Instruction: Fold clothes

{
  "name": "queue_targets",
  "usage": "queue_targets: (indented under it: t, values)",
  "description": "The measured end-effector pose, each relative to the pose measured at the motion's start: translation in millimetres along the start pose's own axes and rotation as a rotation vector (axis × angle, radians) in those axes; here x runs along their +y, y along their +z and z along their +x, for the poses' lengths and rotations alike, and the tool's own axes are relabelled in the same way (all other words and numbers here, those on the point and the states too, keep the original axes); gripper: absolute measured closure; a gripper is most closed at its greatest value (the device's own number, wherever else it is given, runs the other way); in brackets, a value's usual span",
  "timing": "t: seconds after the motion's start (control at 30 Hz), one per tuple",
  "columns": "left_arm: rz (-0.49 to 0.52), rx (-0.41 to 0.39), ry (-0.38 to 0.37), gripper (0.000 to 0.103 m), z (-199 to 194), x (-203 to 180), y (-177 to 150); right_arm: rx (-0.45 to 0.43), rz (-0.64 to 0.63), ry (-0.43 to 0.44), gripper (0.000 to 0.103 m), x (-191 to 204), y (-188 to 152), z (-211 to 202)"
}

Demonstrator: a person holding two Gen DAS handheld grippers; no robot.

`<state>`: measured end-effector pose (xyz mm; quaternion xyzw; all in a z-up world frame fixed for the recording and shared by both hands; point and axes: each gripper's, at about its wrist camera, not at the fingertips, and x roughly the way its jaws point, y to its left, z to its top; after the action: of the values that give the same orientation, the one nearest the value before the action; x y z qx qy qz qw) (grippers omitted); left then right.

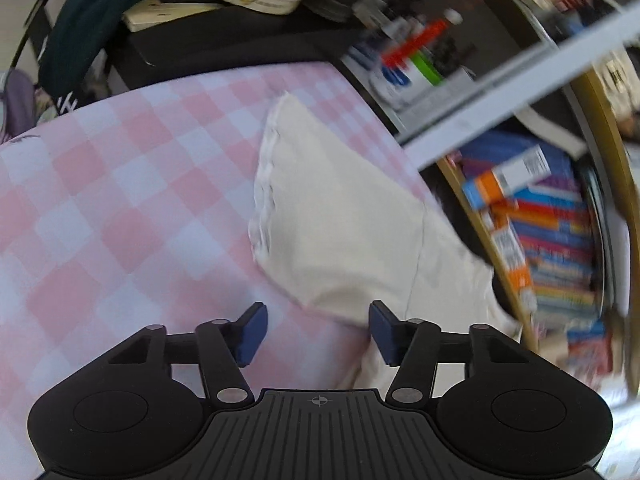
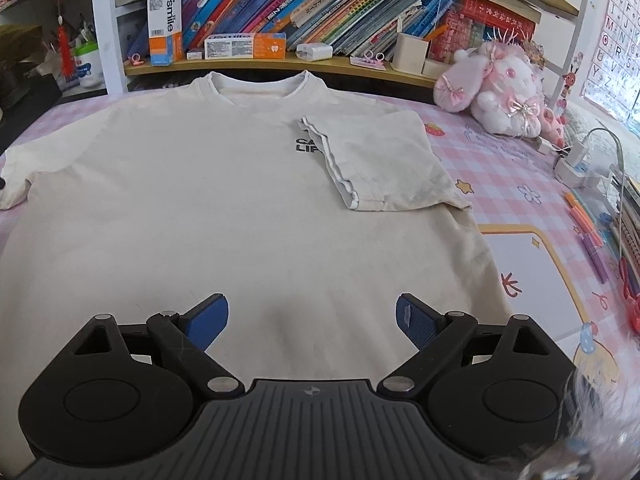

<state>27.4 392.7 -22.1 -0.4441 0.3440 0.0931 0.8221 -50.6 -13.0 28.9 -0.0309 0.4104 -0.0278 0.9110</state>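
Observation:
A cream T-shirt point(image 2: 208, 200) lies flat, front up, on the pink checked table cover point(image 2: 520, 152), collar toward the bookshelf. Its right sleeve point(image 2: 384, 160) is folded in over the chest and half hides a black print. Its left sleeve point(image 2: 16, 176) lies spread out. My right gripper point(image 2: 312, 320) is open and empty, hovering over the shirt's lower middle. In the left wrist view the spread sleeve point(image 1: 336, 216) lies on the cover point(image 1: 120, 184), hem to the left. My left gripper point(image 1: 318, 330) is open and empty, just short of the sleeve's near edge.
A bookshelf point(image 2: 280, 64) with books and boxes runs along the far edge. A pink plush rabbit point(image 2: 500, 92) sits at the back right. Pens point(image 2: 588, 232), a charger and cable point(image 2: 580, 160) lie along the right edge. Dark bags and clothing point(image 1: 160, 20) pile beyond the left end.

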Motion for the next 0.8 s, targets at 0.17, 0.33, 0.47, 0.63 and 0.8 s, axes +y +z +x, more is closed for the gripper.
queue_targets:
  t: [0.17,0.33,0.47,0.63,0.8]
  values:
    - [-0.105,-0.035,0.013,0.056,7.7,4.7,15.4,0.008,0.017,-0.015,0.012,-5.2,-1.8,0.3]
    - [-0.146,-0.075,0.083,0.072,10.1,4.6,19.9,0.006,0.028,-0.017,0.012,-10.3,-3.4,-0.4]
    - [-0.150,-0.099,0.156,0.097,14.3,2.6,21.6,0.011,0.044,-0.015,0.012,-17.8,-4.7,1.4]
    - [0.048,-0.138,0.145,0.098,16.4,-46.3,21.0,0.010,0.084,-0.009,0.012,-33.2,-5.5,6.2]
    - [0.490,-0.094,0.013,0.097,30.6,-137.5,-12.0,0.018,0.114,0.006,0.012,-46.0,-5.1,14.7]
